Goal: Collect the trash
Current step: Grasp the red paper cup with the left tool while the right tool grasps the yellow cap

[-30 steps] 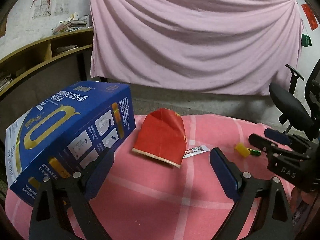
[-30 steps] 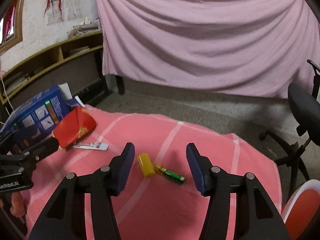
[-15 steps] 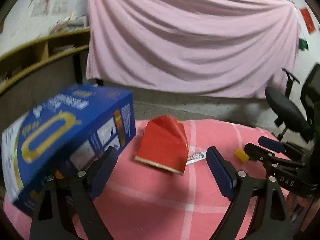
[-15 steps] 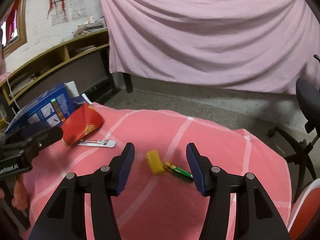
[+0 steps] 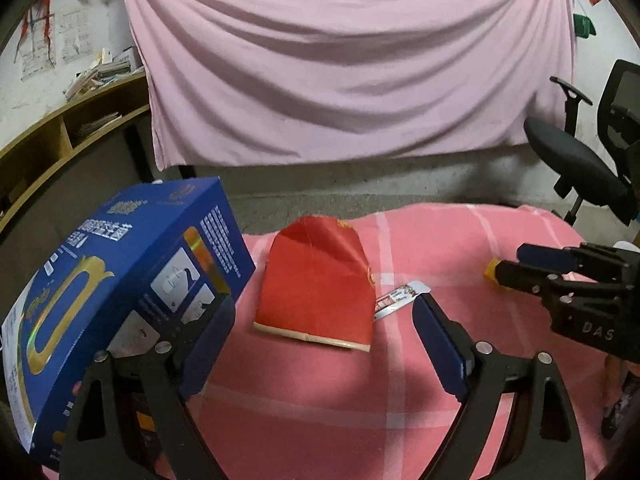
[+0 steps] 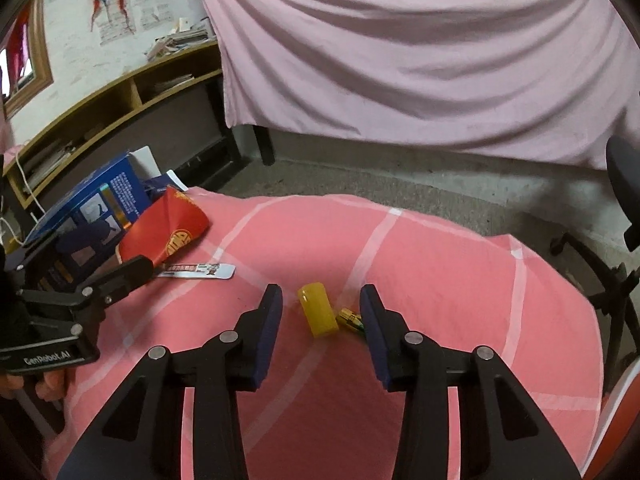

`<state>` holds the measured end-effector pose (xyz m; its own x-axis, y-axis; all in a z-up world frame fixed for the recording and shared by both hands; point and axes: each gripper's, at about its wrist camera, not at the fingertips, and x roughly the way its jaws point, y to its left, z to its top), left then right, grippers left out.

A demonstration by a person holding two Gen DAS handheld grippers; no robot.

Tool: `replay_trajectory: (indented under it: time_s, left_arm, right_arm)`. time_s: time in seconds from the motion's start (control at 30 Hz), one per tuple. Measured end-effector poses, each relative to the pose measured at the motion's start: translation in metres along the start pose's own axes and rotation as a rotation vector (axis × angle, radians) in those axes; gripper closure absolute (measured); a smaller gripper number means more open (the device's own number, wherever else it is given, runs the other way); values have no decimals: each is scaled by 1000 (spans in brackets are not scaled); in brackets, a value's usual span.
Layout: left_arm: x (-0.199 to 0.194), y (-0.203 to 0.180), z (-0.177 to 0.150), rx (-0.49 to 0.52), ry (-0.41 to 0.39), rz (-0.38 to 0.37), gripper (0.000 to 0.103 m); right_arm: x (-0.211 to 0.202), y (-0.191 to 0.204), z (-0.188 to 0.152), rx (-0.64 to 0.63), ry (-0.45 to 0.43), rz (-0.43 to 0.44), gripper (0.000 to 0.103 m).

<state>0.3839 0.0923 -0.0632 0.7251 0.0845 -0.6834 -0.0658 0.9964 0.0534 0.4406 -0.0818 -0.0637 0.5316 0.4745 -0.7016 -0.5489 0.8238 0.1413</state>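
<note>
A red paper envelope [image 5: 318, 290] lies on the pink checked cloth [image 5: 360, 392], between and just beyond my open left gripper [image 5: 320, 340]. A small white sachet [image 5: 400, 300] lies at its right edge. A blue box [image 5: 112, 280] stands tilted at the left, against my left finger. In the right wrist view my open right gripper [image 6: 322, 320] frames a yellow cap [image 6: 318, 314] and a green battery [image 6: 352, 320] on the cloth. The envelope [image 6: 168, 228], sachet [image 6: 198, 270] and box [image 6: 92, 208] show at the left there.
A pink sheet [image 5: 340, 60] hangs behind the table. Wooden shelves [image 6: 100, 112] run along the left wall. A black office chair [image 5: 580, 160] stands at the right. The cloth's far edge drops to a grey floor [image 6: 400, 176].
My left gripper has moved closer to the red envelope. My right gripper has moved forward, so the yellow cap and battery now lie between its fingers.
</note>
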Motion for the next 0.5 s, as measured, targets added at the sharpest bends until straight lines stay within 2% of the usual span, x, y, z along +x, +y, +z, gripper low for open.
replay_trajectory:
  time_s: [0.13, 0.33, 0.5]
  left_arm:
    - [7, -3, -2, 13, 32, 35, 19]
    - [14, -8, -6, 50, 51, 53, 43]
    - [16, -6, -9, 54, 60, 51, 44]
  right_arm:
    - [0, 3, 0, -12, 2, 1, 65]
    - [9, 5, -2, -36, 45, 24, 66]
    - [13, 11, -2, -64, 60, -2, 69]
